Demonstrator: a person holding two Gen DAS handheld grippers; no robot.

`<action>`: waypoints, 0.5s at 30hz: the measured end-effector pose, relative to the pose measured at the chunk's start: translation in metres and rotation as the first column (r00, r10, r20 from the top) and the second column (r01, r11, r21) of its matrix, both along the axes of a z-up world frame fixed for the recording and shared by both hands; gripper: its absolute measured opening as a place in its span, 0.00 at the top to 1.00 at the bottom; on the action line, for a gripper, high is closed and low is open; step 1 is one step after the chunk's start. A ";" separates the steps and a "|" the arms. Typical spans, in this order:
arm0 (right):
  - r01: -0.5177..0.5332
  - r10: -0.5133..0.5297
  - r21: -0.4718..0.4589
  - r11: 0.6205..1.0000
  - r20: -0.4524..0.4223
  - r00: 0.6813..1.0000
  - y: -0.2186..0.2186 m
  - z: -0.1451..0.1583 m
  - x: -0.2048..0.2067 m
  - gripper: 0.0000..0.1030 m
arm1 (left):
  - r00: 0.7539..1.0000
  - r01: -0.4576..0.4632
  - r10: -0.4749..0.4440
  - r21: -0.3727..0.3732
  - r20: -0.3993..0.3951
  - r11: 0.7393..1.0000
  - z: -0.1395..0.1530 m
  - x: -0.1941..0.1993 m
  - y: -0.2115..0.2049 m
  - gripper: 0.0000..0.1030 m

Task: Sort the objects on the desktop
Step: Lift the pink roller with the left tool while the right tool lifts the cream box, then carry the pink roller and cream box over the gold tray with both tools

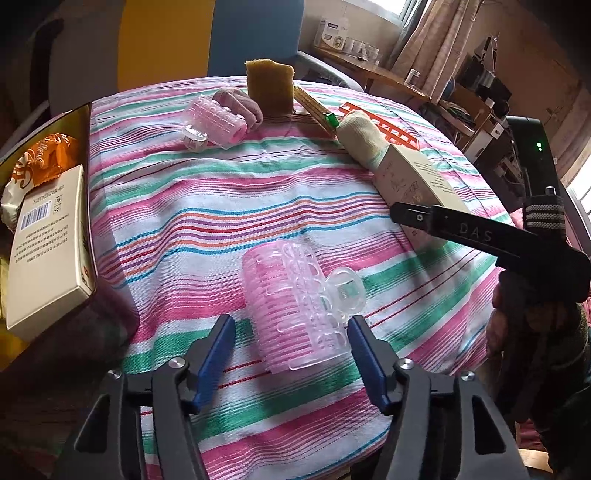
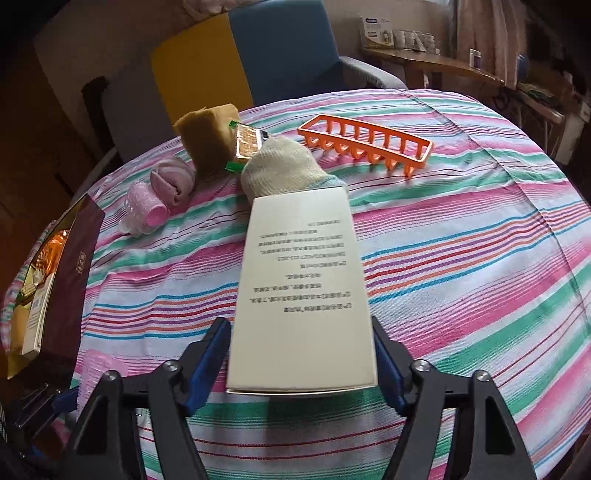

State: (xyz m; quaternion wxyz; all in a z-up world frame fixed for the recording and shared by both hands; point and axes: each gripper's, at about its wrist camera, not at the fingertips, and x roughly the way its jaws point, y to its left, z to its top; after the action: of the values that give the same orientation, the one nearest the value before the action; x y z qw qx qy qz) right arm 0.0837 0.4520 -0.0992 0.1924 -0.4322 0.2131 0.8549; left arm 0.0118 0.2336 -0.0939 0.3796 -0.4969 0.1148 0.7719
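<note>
Tongs differ: our right gripper clamps the box for sorting; our left gripper straddles the hair roller, apart.

A lived-in home room: striped tablecloth, curtained window, blue chair, cluttered wooden side table.
</note>
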 end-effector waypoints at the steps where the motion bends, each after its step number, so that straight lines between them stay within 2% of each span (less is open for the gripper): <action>1: 0.005 -0.005 -0.006 1.000 -0.004 1.000 0.002 0.000 0.002 0.48 | 1.000 -0.003 0.003 -0.007 -0.007 1.000 0.000 -0.001 -0.001 0.53; 6: -0.002 0.001 -0.046 0.999 -0.022 1.000 0.000 0.004 0.011 0.49 | 1.000 0.001 -0.002 -0.007 -0.018 1.000 0.003 0.005 -0.004 0.56; 11: -0.069 0.059 -0.123 0.990 -0.084 0.995 -0.018 0.013 0.023 0.49 | 0.998 0.014 -0.010 0.054 -0.068 0.998 0.023 0.017 -0.012 0.56; 15: -0.116 0.100 -0.139 0.983 -0.118 0.988 -0.035 0.023 0.024 0.49 | 0.994 -0.002 0.013 0.101 -0.104 0.995 0.040 0.018 -0.024 0.56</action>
State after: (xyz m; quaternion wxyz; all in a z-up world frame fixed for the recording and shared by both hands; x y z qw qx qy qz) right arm 0.1073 0.4171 -0.0759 0.1015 -0.4079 0.2616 0.8688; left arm 0.0301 0.2099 -0.0535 0.3949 -0.4363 0.0935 0.8031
